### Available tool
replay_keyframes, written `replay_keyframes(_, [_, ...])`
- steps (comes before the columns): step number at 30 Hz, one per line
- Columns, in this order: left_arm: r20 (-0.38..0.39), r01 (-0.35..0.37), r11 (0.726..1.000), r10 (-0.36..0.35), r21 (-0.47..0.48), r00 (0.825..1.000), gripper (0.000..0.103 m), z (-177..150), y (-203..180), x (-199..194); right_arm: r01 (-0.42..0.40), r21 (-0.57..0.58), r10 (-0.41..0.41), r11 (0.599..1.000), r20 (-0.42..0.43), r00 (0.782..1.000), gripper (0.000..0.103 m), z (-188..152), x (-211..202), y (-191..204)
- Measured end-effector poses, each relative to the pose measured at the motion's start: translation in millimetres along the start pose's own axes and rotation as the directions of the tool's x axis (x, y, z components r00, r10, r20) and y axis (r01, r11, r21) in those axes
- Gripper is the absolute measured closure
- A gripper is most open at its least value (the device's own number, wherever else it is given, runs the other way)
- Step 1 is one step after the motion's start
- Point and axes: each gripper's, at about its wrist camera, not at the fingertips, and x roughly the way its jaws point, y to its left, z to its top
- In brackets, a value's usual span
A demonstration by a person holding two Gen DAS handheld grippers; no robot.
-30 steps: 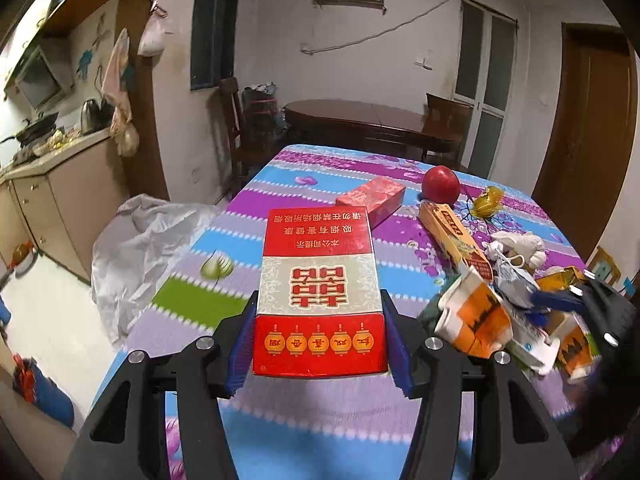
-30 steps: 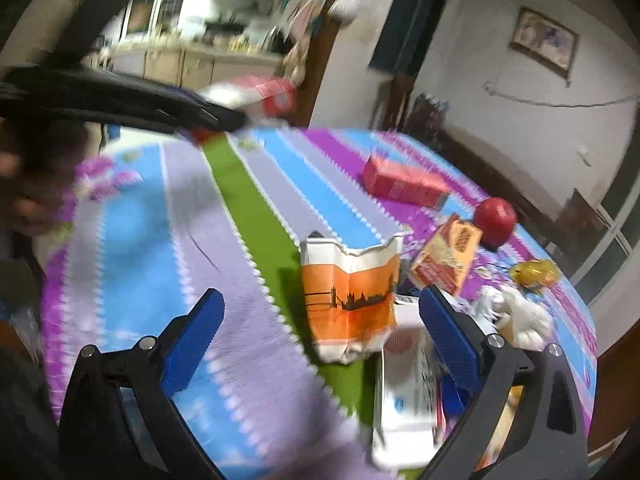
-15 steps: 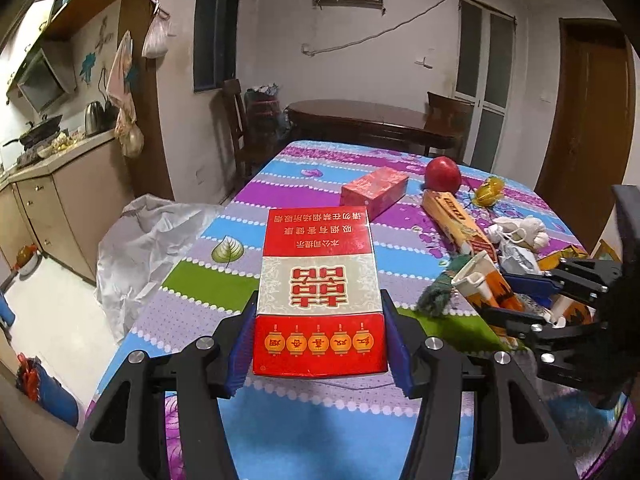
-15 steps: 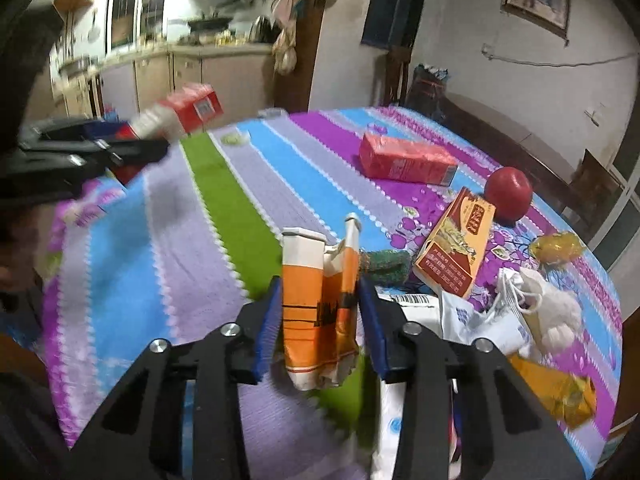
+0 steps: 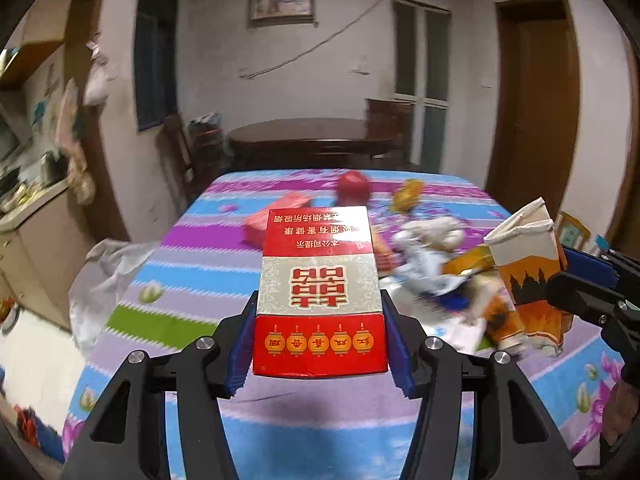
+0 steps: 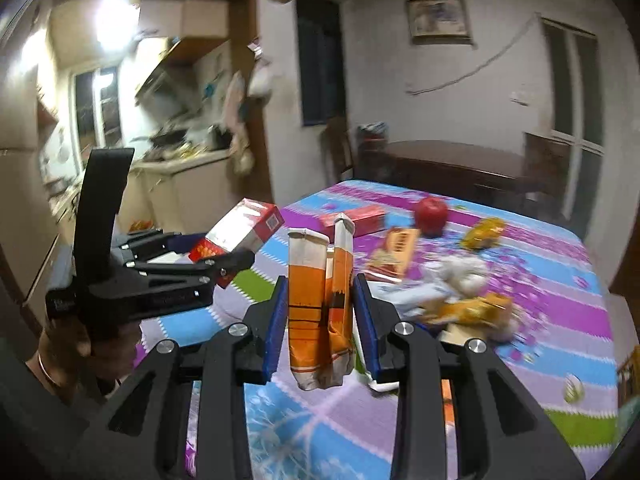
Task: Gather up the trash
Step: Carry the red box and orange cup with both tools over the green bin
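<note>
firmly clamped in left gripper [image 5: 318,336]: flat red and silver cardboard carton [image 5: 319,292]. pinched in right gripper [image 6: 320,320]: crushed orange and white paper cup [image 6: 320,312], above striped tablecloth [image 6: 560,304].

Both tongs point slightly downward, side by side: the left tongs [image 5: 318,336] grip a flat box, the right tongs [image 6: 320,320] pinch a crushed carton.

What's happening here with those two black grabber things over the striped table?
A person is clearing trash off the striped tablecloth with a handheld grabber in each hand. The left gripper is clamped on a red and white carton; the right gripper has squeezed a crumpled orange paper cup between its fingers. Both items are lifted clear of the table. More wrappers, a red box and an apple remain on it.
</note>
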Motion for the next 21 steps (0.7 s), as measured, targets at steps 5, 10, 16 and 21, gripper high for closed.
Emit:
replay_keyframes(5, [0.024,0.056,0.995,-0.058,0.083,0.998,0.046,18.0,-61.8,8.3,0.1,0.056,-0.101,0.993,0.014,0.995,0.072,-5.8,-27.9,-31.2])
replay_keyframes(10, [0.028,0.116,0.983,-0.122,0.14,0.992,0.046,33.5,-116.6,19.9,0.219,0.105,-0.222,0.97,0.019,0.975,0.072,-13.0,-57.1,-68.6])
replay_keyframes(16, [0.026,0.189,0.956,-0.199,0.224,0.98,0.046,47.0,-190.1,33.6,0.353,0.172,-0.36,0.92,0.008,0.933,0.072,-29.1,-101.8,-117.2])
replay_keyframes(21, [0.011,0.25,0.923,-0.264,0.294,0.964,0.046,53.7,-253.9,44.2,0.457,0.228,-0.466,0.86,-0.013,0.885,0.072,-48.0,-140.5,-158.6])
